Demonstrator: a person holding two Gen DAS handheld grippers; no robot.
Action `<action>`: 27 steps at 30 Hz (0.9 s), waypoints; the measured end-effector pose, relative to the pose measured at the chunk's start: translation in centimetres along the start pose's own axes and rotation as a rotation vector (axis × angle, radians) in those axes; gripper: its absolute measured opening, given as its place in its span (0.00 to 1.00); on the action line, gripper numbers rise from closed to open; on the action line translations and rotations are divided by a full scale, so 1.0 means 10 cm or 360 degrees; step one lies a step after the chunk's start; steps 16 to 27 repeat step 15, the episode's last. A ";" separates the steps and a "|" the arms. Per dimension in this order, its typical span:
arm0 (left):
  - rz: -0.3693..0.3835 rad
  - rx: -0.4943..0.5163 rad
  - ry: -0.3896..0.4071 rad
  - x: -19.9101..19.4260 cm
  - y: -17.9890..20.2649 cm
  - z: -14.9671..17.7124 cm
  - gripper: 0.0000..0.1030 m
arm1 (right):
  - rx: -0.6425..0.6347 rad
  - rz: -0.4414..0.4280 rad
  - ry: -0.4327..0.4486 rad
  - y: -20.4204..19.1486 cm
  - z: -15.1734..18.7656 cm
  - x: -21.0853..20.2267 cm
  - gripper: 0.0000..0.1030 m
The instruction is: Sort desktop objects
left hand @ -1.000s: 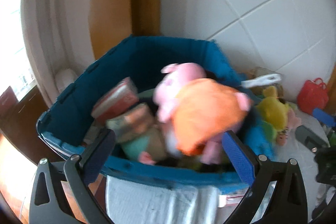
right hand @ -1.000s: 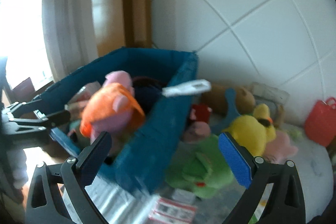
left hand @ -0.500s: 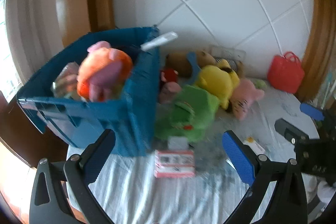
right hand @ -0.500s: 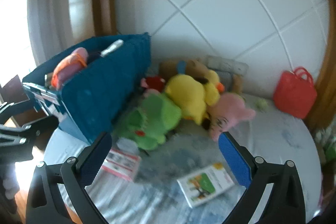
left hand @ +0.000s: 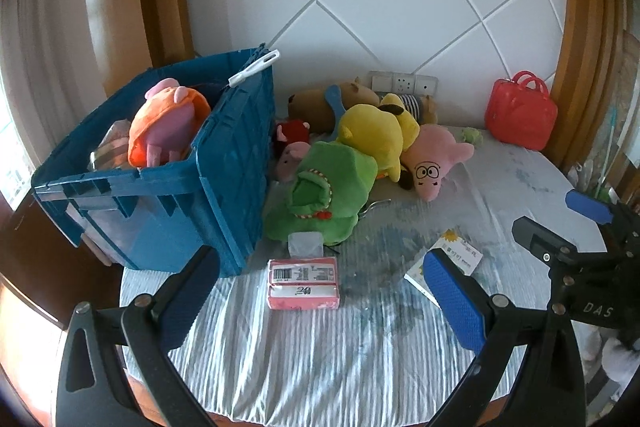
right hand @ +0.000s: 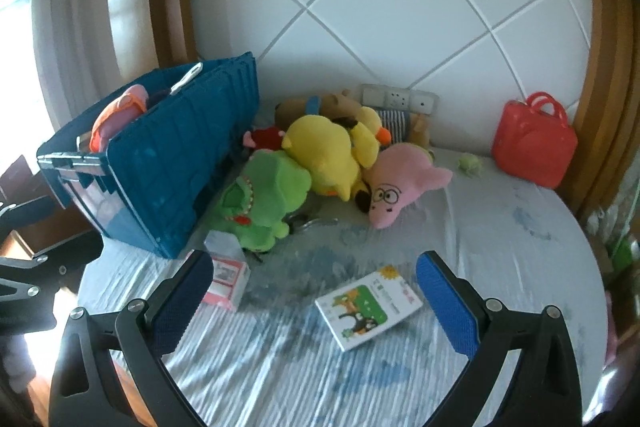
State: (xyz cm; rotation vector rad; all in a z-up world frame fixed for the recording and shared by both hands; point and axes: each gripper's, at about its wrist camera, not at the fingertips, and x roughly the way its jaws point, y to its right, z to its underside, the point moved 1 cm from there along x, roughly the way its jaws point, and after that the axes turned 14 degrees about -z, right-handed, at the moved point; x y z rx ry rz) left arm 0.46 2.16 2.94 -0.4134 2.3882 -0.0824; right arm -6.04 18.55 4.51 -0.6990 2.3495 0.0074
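A blue crate [left hand: 224,187] [right hand: 168,163] stands at the table's left with an orange-and-pink plush [left hand: 168,123] and books inside. Beside it lies a heap of soft toys: green [left hand: 324,195] [right hand: 264,195], yellow [left hand: 372,139] [right hand: 324,155] and a pink star [left hand: 434,155] [right hand: 400,183]. A pink tissue pack [left hand: 304,283] [right hand: 224,281] lies in front of the crate. A small picture book [right hand: 368,307] [left hand: 448,261] rests near the right gripper. My left gripper [left hand: 320,299] and right gripper [right hand: 312,303] hover above the striped cloth, both open and holding nothing.
A red toy case [left hand: 520,115] [right hand: 534,143] stands at the back right by the tiled wall. A wall socket strip [right hand: 396,99] sits behind the toys. The round table's edge [left hand: 280,415] curves close below the grippers. A small green toy [right hand: 470,163] lies near the case.
Both grippers have pulled back from above the crate and swung right, toward the table's middle. The orange-and-pink plush, seen over the crate a second ago, now lies inside it.
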 end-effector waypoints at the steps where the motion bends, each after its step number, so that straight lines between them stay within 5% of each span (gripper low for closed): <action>1: 0.0001 0.0002 0.0000 0.00 -0.01 0.01 1.00 | 0.0003 0.0001 -0.0002 -0.01 0.02 -0.01 1.00; 27: 0.0020 0.0039 0.0006 -0.03 -0.09 0.10 1.00 | 0.0003 0.0022 -0.0002 -0.11 0.06 -0.05 1.00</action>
